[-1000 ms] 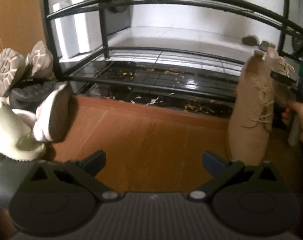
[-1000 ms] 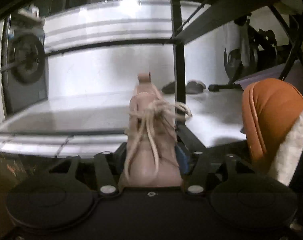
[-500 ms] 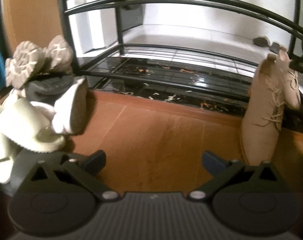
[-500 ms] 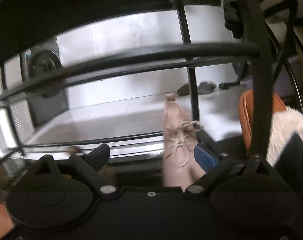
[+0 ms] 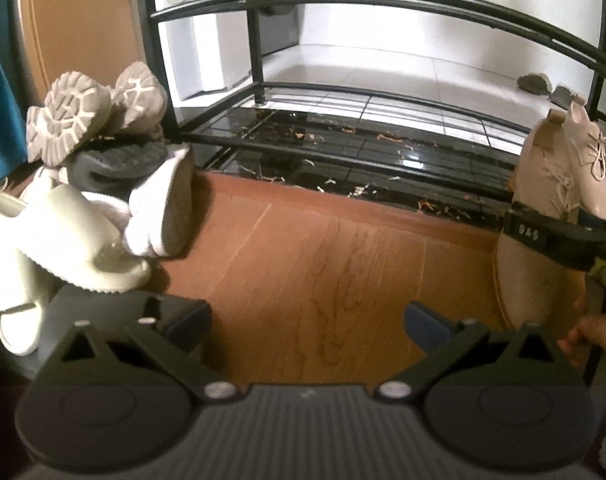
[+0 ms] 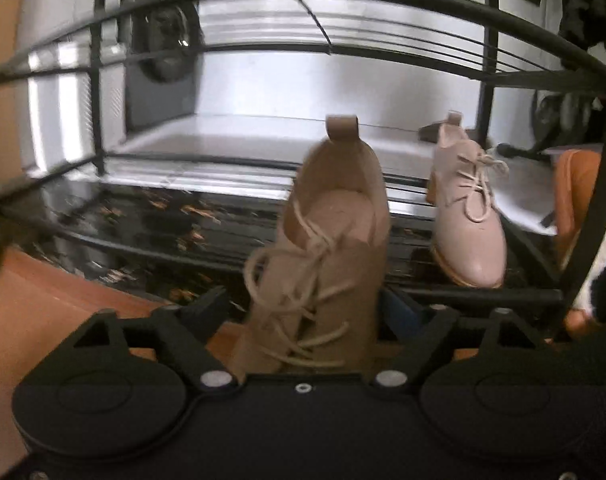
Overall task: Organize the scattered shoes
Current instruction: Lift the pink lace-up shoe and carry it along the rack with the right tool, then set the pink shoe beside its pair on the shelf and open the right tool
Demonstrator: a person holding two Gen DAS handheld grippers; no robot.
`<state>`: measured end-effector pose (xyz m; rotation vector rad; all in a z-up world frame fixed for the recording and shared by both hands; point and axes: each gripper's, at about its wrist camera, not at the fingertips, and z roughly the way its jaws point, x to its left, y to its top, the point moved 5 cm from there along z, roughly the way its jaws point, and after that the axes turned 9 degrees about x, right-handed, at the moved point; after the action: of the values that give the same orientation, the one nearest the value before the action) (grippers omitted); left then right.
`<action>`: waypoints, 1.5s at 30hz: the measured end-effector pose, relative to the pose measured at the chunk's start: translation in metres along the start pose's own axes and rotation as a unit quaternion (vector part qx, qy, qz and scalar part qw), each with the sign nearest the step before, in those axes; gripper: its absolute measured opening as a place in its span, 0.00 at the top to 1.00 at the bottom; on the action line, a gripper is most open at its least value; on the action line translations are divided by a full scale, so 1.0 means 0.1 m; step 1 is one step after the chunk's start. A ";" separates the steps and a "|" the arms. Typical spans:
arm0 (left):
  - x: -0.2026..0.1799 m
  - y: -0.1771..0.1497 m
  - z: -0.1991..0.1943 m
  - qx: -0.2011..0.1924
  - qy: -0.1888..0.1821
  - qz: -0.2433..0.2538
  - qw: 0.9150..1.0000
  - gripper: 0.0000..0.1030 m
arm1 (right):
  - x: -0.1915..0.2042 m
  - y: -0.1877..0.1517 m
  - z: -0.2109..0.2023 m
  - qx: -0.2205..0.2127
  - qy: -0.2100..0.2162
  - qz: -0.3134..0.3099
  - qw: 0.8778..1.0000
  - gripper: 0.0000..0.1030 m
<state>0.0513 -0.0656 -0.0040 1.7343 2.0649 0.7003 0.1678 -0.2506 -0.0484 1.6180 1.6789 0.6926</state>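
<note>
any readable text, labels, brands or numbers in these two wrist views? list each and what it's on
"DAS": pale letters on the black side of the right gripper, seen from the left wrist view; slightly soft, so the reading is tentative.
No other text can be read. No brand or label can be made out on the tan lace-up boot, the pink lace-up shoe, the cream slide or the black shoe rack.

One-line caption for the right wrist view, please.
Right gripper, jaws open around a tan boot, faces the rack where a pink shoe sits.
</note>
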 end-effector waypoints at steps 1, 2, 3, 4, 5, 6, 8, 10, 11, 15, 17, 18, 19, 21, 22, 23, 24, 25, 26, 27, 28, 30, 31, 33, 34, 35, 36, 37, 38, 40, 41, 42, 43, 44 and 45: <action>0.00 -0.01 0.01 0.002 0.000 0.001 1.000 0.01 | 0.01 0.00 0.01 0.005 0.002 0.002 1.000 0.29; 0.00 -0.01 0.03 0.005 0.000 0.001 1.000 0.01 | 0.01 0.00 0.02 0.007 0.003 0.004 1.000 0.32; -0.01 -0.02 0.06 0.011 -0.001 -0.001 1.000 0.01 | 0.01 0.00 0.01 0.009 0.005 0.006 1.000 0.35; -0.01 -0.03 0.09 0.017 -0.002 -0.002 1.000 0.01 | 0.01 -0.01 0.01 0.009 0.007 0.006 1.000 0.43; -0.02 -0.04 0.11 0.023 -0.003 -0.003 1.000 0.01 | 0.00 -0.01 0.00 0.008 0.011 0.006 1.000 0.51; -0.03 -0.04 0.12 0.025 -0.005 -0.003 1.000 0.01 | 0.00 -0.01 0.00 0.006 0.020 0.007 1.000 0.53; -0.02 -0.05 0.13 0.027 -0.008 -0.003 1.000 0.01 | -0.05 0.01 -0.03 0.003 0.039 0.021 0.999 0.58; 0.00 -0.05 0.12 0.025 -0.009 -0.007 1.000 0.01 | -0.09 0.07 -0.10 -0.019 0.049 0.035 0.998 0.61; 0.02 -0.05 0.12 0.024 -0.010 -0.009 1.000 0.01 | -0.11 0.09 -0.15 -0.033 0.052 0.041 0.997 0.63; 0.07 -0.03 0.12 0.021 -0.005 -0.023 0.999 0.01 | -0.22 0.22 -0.23 -0.067 0.053 0.057 0.995 0.67; 0.08 -0.02 0.11 0.020 -0.005 -0.025 0.999 0.01 | -0.30 0.26 -0.24 -0.078 0.057 0.069 0.993 0.67; 0.07 -0.02 0.10 0.018 -0.007 -0.022 1.000 0.01 | -0.34 0.28 -0.25 -0.083 0.060 0.081 0.992 0.67; 0.06 -0.02 0.10 0.016 -0.008 -0.019 1.000 0.01 | -0.38 0.29 -0.25 -0.087 0.062 0.092 0.990 0.67; 0.03 -0.02 0.09 0.014 -0.009 -0.014 1.000 0.01 | -0.42 0.32 -0.27 -0.100 0.061 0.102 0.988 0.67; 0.02 -0.01 0.10 0.014 -0.010 -0.012 1.000 0.01 | -0.44 0.34 -0.28 -0.105 0.061 0.105 0.987 0.67; 0.01 -0.01 0.10 0.015 -0.012 -0.010 1.000 0.01 | -0.46 0.37 -0.28 -0.111 0.061 0.109 0.986 0.67; 0.00 -0.02 0.11 0.016 -0.013 -0.009 1.000 0.01 | -0.50 0.41 -0.27 -0.120 0.060 0.111 0.985 0.67; -0.01 -0.02 0.11 0.017 -0.014 -0.007 1.000 0.01 | -0.53 0.45 -0.26 -0.128 0.058 0.111 0.984 0.67; -0.02 -0.02 0.12 0.017 -0.014 -0.006 1.000 0.01 | -0.55 0.49 -0.24 -0.136 0.055 0.109 0.983 0.67; -0.03 -0.02 0.13 0.017 -0.013 -0.005 1.000 0.01 | -0.57 0.53 -0.21 -0.144 0.052 0.105 0.983 0.67; -0.03 -0.02 0.14 0.018 -0.012 -0.004 1.000 0.01 | -0.58 0.56 -0.17 -0.151 0.049 0.099 0.982 0.67; -0.06 -0.01 0.16 0.022 -0.012 -0.002 1.000 0.01 | -0.63 0.67 0.01 -0.155 0.048 0.098 0.982 0.67; -0.07 -0.01 0.17 0.023 -0.011 -0.001 1.000 0.01 | -0.67 0.73 0.13 -0.152 0.049 0.106 0.982 0.67; -0.08 -0.01 0.19 0.024 -0.011 0.003 1.000 0.01 | -0.70 0.80 0.31 -0.153 0.044 0.104 0.982 0.67; -0.10 0.00 0.18 0.022 -0.011 0.005 1.000 0.01 | -0.72 0.84 0.41 -0.154 0.041 0.102 0.982 0.67; -0.11 0.01 0.18 0.020 -0.012 0.008 1.000 0.01 | -0.75 0.87 0.51 -0.153 0.041 0.106 0.982 0.67; -0.13 0.02 0.18 0.018 -0.012 0.012 1.000 0.01 | -0.78 0.90 0.60 -0.151 0.041 0.111 0.981 0.67; -0.15 0.03 0.19 0.015 -0.012 0.016 1.000 0.01 | -0.80 0.92 0.69 -0.149 0.040 0.114 0.981 0.67; -0.16 0.04 0.21 0.014 -0.011 0.020 1.000 0.01 | -0.83 0.93 0.76 -0.147 0.038 0.116 0.982 0.67; -0.20 0.06 0.24 0.014 -0.010 0.023 1.000 0.01 | -0.87 0.95 0.90 -0.141 0.035 0.119 0.982 0.67; -0.21 0.07 0.26 0.015 -0.010 0.022 1.000 0.01 | -0.92 0.93 0.96 -0.138 0.034 0.125 0.982 0.68; -0.22 0.08 0.28 0.018 -0.012 0.020 1.000 0.01 | -0.98 0.91 1.03 -0.137 0.030 0.132 0.981 0.68; -0.23 0.08 0.30 0.020 -0.013 0.019 1.000 0.01 | -1.01 0.89 1.05 -0.137 0.026 0.135 0.981 0.68; -0.24 0.08 0.32 0.022 -0.014 0.017 1.000 0.01 | -1.04 0.88 1.08 -0.137 0.022 0.137 0.981 0.68; -0.27 0.07 0.35 0.027 -0.015 0.016 0.999 0.01 | -1.08 0.88 1.10 -0.139 0.018 0.138 0.980 0.68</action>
<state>0.0820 -0.0857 -0.0299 1.7997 2.0583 0.6287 0.3071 -0.3602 -0.0350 1.6555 1.3224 1.0495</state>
